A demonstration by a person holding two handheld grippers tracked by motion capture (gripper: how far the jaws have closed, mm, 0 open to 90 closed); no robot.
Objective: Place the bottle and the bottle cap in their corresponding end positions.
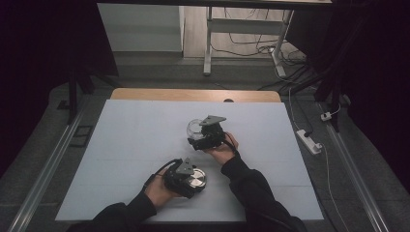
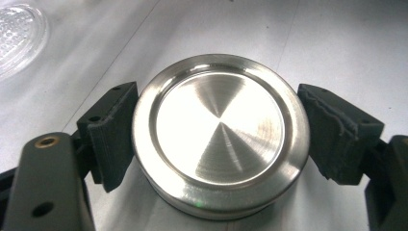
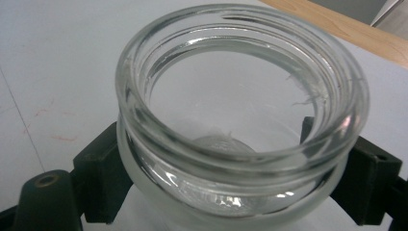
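A metal lid in my left hand-held gripper, a glass jar in my right, both over the table.

High view: my right hand-held gripper (image 1: pixel 207 131) holds the glass jar (image 1: pixel 195 127) near the table (image 1: pixel 121 145) middle; my left hand-held gripper (image 1: pixel 186 178) holds the metal lid (image 1: pixel 196 180) nearer me, with bare surface all round both. Left gripper view: the jaws clamp the lid's (image 2: pixel 220 132) rim on both sides. Right gripper view: the jaws grip the open jar (image 3: pixel 240 120) below its rim; the table's wooden far edge (image 3: pixel 337 24) lies beyond.
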